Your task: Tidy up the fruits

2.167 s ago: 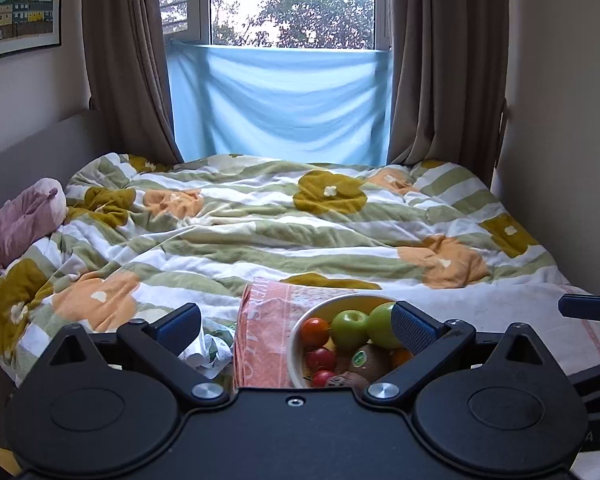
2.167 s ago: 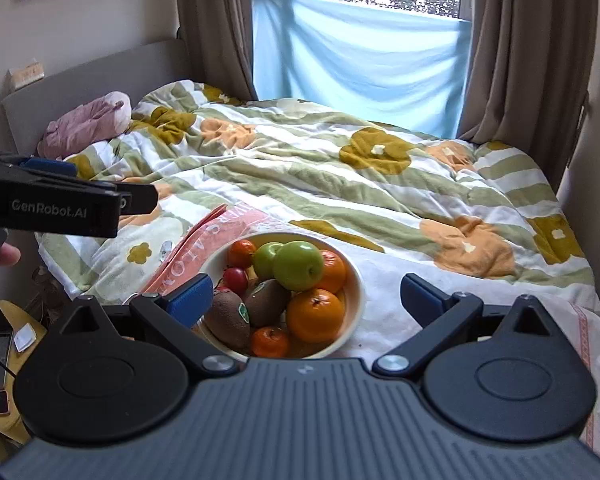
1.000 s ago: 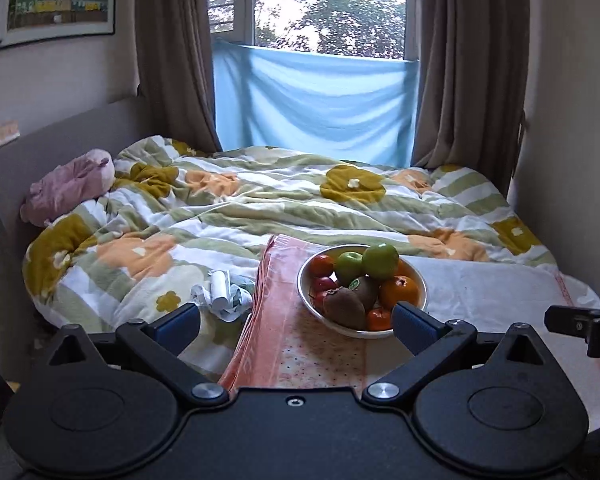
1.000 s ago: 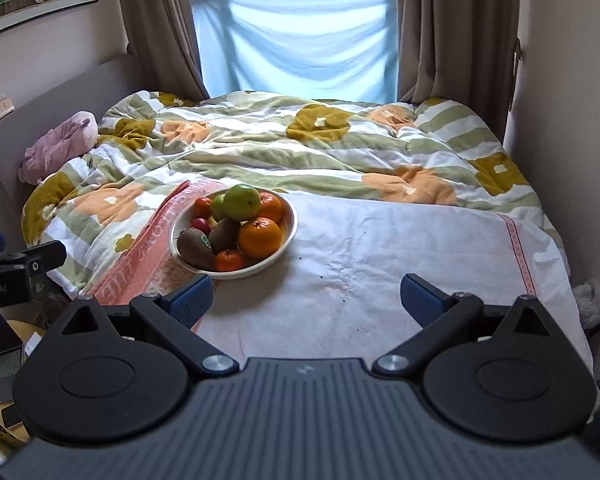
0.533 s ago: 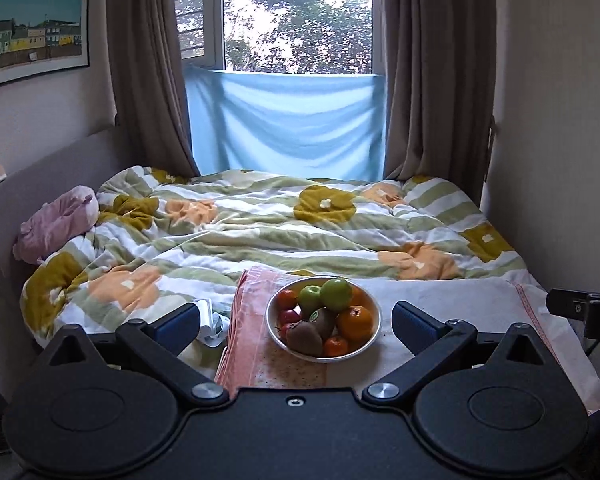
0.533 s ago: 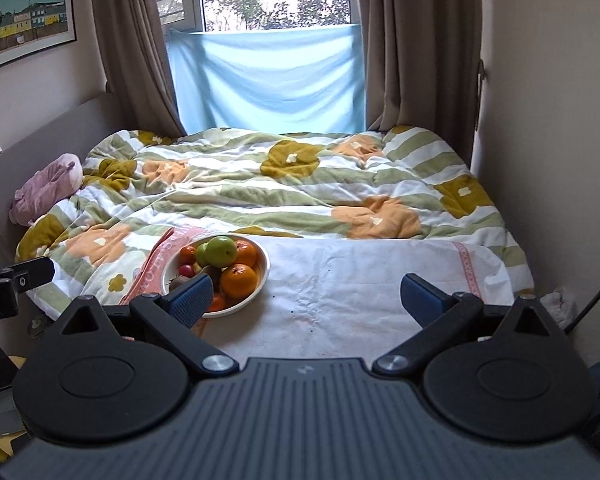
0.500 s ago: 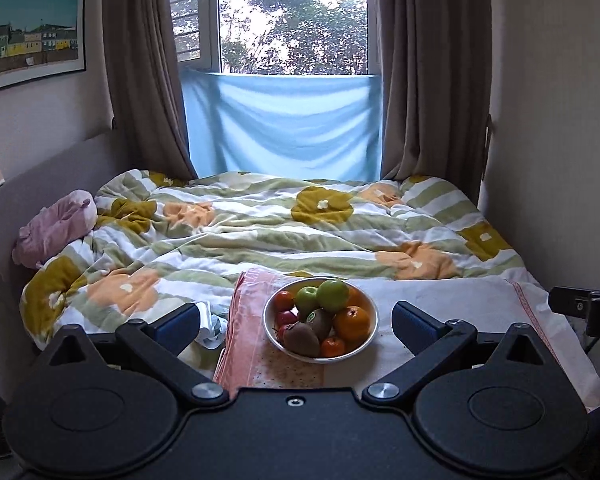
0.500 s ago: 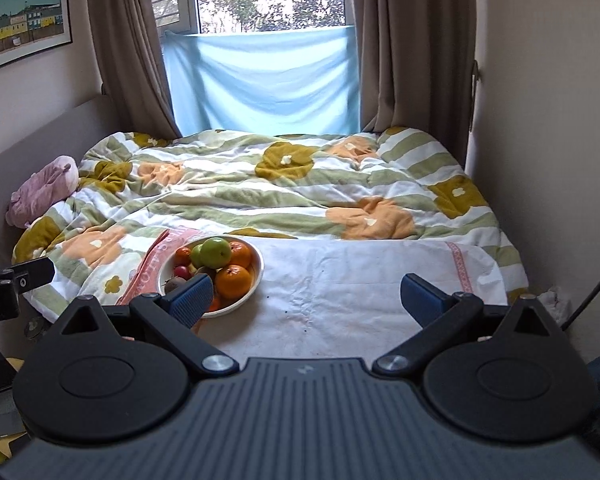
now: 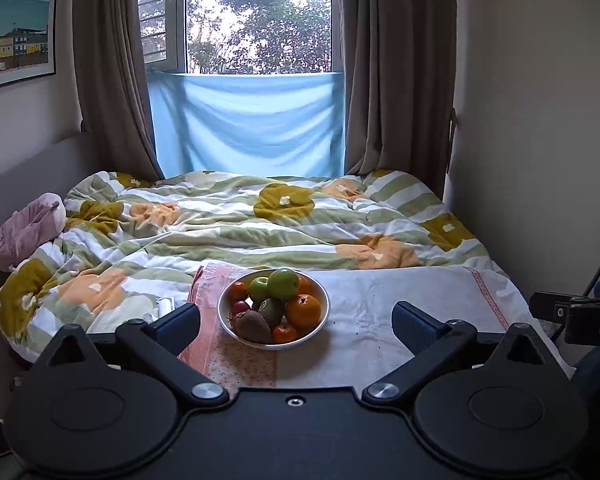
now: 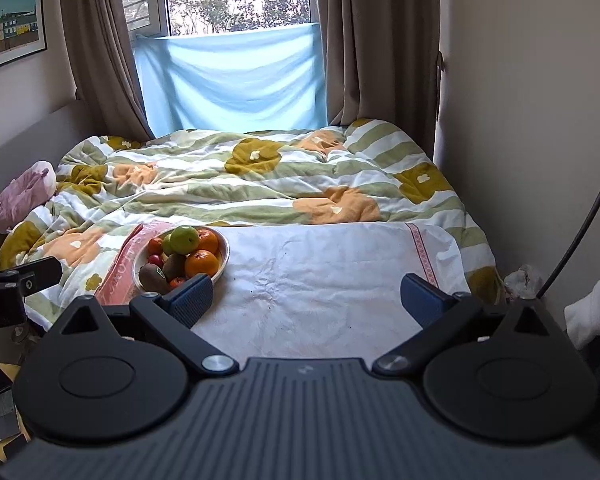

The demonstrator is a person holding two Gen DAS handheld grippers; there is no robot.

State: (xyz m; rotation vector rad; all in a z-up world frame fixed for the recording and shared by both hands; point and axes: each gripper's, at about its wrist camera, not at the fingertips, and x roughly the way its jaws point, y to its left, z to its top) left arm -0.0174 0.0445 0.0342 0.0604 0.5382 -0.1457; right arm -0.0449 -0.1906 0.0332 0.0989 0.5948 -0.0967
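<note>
Nearest, the left tongs [image 9: 296, 322] and right tongs [image 10: 306, 296] hang side by side, each with jaws wide apart and empty, well back from the bed's near edge. Beyond them a white cloth [image 10: 320, 272] covers the foot of the bed. On its left end, partly over a pink patterned strip, sits a white bowl [image 9: 320, 322] heaped with fruit: green apples [image 9: 284, 283], oranges [image 9: 303, 311], kiwis [image 9: 253, 326], small red fruits. Farther back lies a rumpled floral duvet [image 9: 260, 224], then a curtained window. Risk, as I judge it: the mattress is soft and the pile tall, so pulling a lower fruit could tip the bowl or send round fruit rolling off.
</note>
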